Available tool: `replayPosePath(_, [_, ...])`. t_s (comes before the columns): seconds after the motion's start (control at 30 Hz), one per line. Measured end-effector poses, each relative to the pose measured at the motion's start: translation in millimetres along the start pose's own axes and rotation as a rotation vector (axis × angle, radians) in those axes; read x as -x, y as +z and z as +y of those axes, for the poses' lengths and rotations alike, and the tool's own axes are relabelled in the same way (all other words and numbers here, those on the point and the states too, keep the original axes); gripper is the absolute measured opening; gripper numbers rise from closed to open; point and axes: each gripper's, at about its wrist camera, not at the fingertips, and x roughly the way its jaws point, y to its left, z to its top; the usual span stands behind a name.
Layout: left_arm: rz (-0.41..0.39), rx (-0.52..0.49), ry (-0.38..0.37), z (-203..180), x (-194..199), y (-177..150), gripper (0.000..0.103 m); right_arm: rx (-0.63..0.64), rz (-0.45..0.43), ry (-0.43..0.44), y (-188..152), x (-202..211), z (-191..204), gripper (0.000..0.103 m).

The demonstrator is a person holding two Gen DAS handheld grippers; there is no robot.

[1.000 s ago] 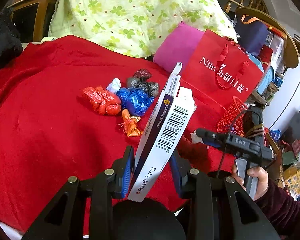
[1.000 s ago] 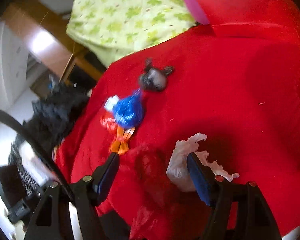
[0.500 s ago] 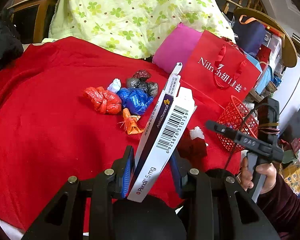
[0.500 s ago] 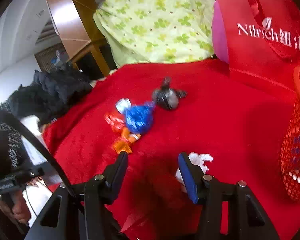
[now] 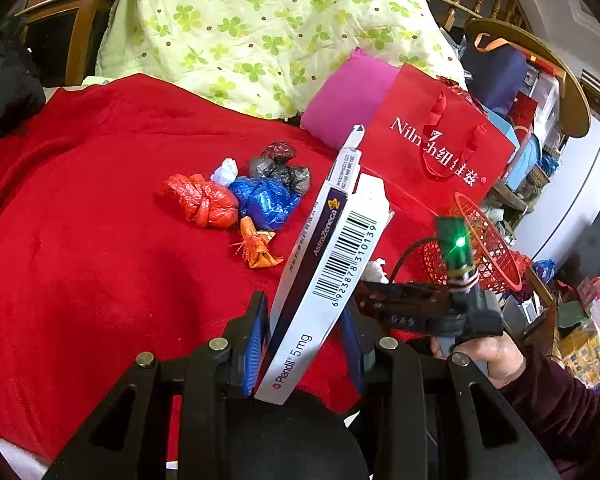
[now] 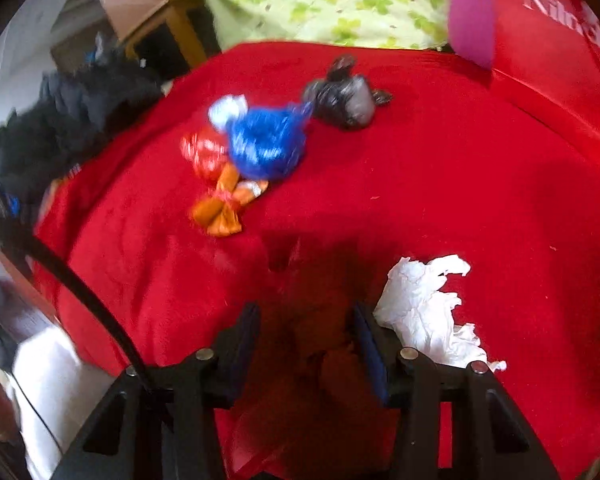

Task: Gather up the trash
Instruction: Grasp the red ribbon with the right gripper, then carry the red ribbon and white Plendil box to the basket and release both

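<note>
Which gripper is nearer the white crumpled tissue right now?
Right. The right gripper sits just beside the tissue, which lies against the outside of one finger. The left gripper is farther back, shut on the medicine box.

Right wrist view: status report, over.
Left tongs shut on medicine box. Right tongs just been closing around dark red wad, grip unclear. White tissue lies outside them on the blanket.

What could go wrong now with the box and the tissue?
The medicine box sits tilted in the left gripper, so it might slip out. The right gripper has just been closing around a dark red scrap, while the white tissue lies outside its fingers and may be left behind.
</note>
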Motion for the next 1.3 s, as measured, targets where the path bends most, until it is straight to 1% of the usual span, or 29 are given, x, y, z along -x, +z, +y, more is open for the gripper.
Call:
replayPosePath(0.03, [-0.002, 0.004, 0.000, 0.5, 0.3, 0.1, 0.037, 0.015, 0.007, -0.020, -0.5, -2.0, 1.7, 0.040])
replayPosePath(0.07, [-0.004, 0.006, 0.002, 0.4, 0.8, 0.0, 0.037, 0.030, 0.009, -0.047, -1.1, -3.0, 2.5, 0.035])
replayPosePath(0.1, [-0.005, 0.006, 0.004, 0.4, 1.5, -0.1, 0.037, 0.031, 0.006, -0.048, -1.8, -1.6, 2.0, 0.032])
replayPosePath(0.2, [-0.010, 0.006, 0.009, -0.2, 5.1, -0.2, 0.037, -0.011, -0.035, -0.023, 0.3, 10.4, -4.0, 0.029])
replayPosePath(0.23, [-0.014, 0.006, 0.011, 0.0, 7.0, 0.3, 0.037, -0.032, -0.056, 0.004, 1.9, 17.3, -6.1, 0.029])
replayPosePath(0.33, [-0.024, 0.009, 0.019, 0.8, 12.7, 3.1, 0.037, -0.101, -0.137, 0.128, 9.6, 44.0, -13.9, 0.029])
replayPosePath(0.5, [-0.042, 0.011, 0.026, -3.5, 19.8, 8.3, 0.037, -0.250, -0.300, 0.394, 17.6, 98.6, -36.9, 0.029])
replayPosePath(0.57, [-0.047, 0.005, 0.023, -8.1, 21.3, 9.8, 0.037, -0.293, -0.361, 0.456, 17.8, 119.3, -46.9, 0.029])
replayPosePath(0.67, [-0.045, -0.013, 0.024, -17.2, 21.4, 12.5, 0.037, -0.329, -0.444, 0.500, 16.0, 146.6, -55.0, 0.029])
replayPosePath(0.8, [-0.049, -0.038, 0.012, -32.8, 21.6, 19.5, 0.037, -0.338, -0.539, 0.480, 7.4, 185.2, -68.2, 0.029])
replayPosePath(0.87, [-0.056, -0.053, 0.006, -43.7, 21.2, 25.2, 0.037, -0.343, -0.571, 0.469, 1.9, 199.9, -74.6, 0.029])
replayPosePath(1.13, [-0.073, -0.121, -0.026, -99.5, 13.6, 51.7, 0.037, -0.352, -0.670, 0.388, -28.7, 260.5, -96.3, 0.029])
replayPosePath(1.3, [-0.066, -0.185, -0.058, -140.7, 3.4, 67.4, 0.037, -0.373, -0.736, 0.333, -44.8, 290.8, -116.2, 0.029])
